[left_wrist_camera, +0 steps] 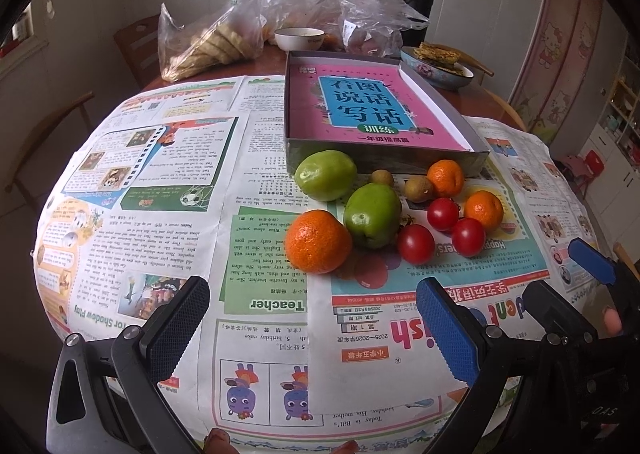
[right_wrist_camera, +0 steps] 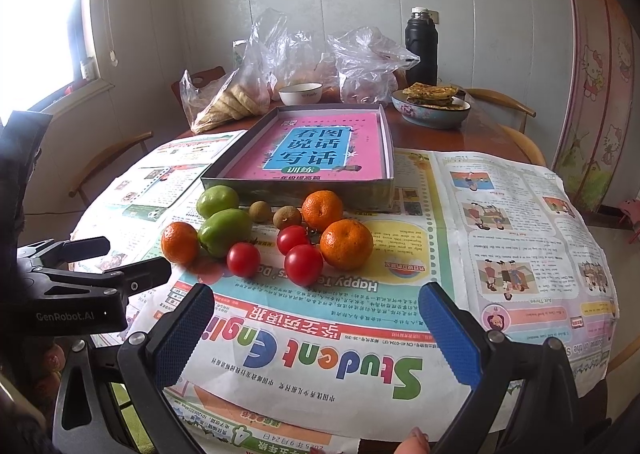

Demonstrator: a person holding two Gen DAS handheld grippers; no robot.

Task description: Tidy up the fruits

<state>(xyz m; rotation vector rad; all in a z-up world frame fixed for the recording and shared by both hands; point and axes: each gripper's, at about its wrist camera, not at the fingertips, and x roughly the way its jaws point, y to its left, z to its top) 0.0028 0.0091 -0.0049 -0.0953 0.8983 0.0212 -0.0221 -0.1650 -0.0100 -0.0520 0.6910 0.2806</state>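
Both claws gape wide and hold nothing: the left claw point(left_wrist_camera: 312, 334) and the right claw point(right_wrist_camera: 320, 338) sit low in frame, their bases cut off. The fruits point(right_wrist_camera: 272, 234) cluster mid-frame on the newspaper-covered desk point(right_wrist_camera: 500, 214), just before the box point(right_wrist_camera: 304, 186). Bags point(right_wrist_camera: 256, 82) behind blur their contents

Fruits point(right_wrist_camera: 272, 230) before box point(right_wrist_camera: 304, 184)

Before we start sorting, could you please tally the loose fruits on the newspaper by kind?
Oranges: 3
Green fruits: 2
Tomatoes: 3
Small brown fruits: 2
Total: 10
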